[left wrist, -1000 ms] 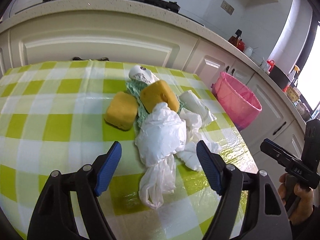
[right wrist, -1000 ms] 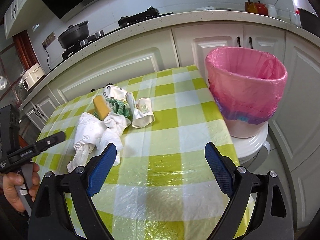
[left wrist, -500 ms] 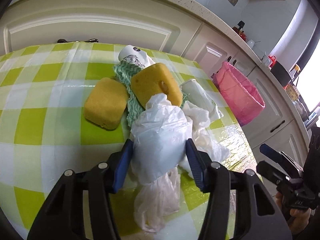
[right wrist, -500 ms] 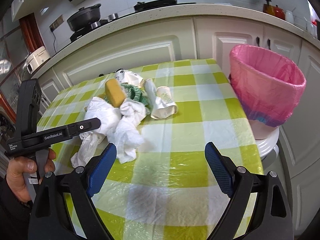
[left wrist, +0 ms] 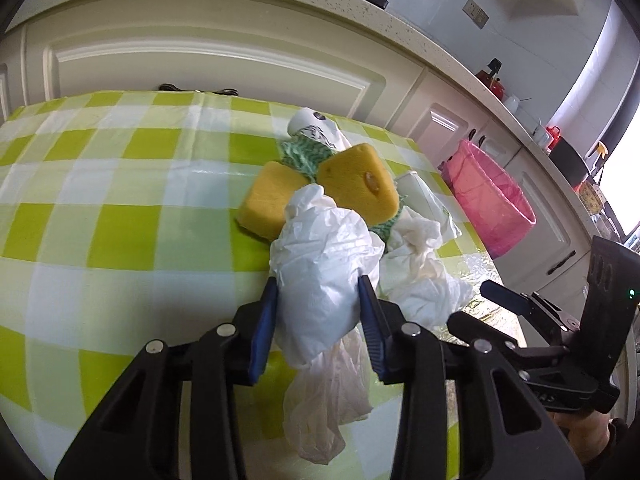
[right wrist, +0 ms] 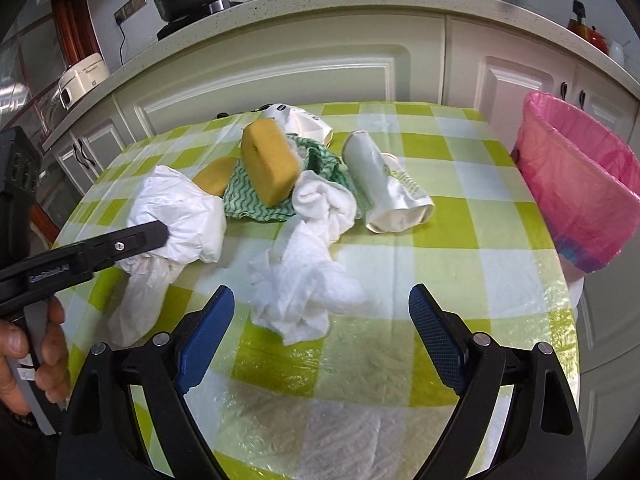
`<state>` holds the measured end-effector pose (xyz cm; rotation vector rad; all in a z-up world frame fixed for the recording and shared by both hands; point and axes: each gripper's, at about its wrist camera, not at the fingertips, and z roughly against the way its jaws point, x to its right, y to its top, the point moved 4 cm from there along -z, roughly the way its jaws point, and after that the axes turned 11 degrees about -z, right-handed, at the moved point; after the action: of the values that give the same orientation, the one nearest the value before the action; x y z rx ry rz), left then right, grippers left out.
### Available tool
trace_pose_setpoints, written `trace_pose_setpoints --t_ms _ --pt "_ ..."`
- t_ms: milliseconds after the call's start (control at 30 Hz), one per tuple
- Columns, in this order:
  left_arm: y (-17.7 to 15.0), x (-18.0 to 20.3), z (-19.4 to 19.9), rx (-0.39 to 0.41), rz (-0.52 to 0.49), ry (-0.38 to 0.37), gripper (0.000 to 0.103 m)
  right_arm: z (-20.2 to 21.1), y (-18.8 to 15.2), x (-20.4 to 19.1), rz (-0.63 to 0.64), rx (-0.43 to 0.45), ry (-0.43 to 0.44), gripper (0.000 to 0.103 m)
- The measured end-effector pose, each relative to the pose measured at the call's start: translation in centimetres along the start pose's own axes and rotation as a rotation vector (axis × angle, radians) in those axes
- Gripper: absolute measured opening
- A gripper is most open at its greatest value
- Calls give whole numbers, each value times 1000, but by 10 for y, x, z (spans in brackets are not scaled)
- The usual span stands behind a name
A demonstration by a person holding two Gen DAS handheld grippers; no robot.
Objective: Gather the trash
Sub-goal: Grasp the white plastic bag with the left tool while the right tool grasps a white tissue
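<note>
Moved: my left gripper (left wrist: 318,312) has just been closing, now pinches the crumpled white plastic bag (left wrist: 324,276) on the green checked tablecloth (left wrist: 120,216) | my right gripper (right wrist: 320,320) spread wide, holds nothing, near crumpled white paper towel (right wrist: 304,292)

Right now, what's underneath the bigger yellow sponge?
The larger yellow sponge rests on a green-and-white wavy cloth. Whatever lies beneath that cloth is covered.
</note>
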<state>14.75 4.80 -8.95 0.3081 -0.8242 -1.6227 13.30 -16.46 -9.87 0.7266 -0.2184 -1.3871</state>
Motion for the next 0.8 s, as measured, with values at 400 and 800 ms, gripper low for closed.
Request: trace_pose_setpoints --t_ms 400,800 --pt "2 -9 19 32 -7 45 38 -25 -1 -16 46 -52 -30 35" --pt "13 2 28 60 -30 66 38 8 11 11 -10 17 -20 30"
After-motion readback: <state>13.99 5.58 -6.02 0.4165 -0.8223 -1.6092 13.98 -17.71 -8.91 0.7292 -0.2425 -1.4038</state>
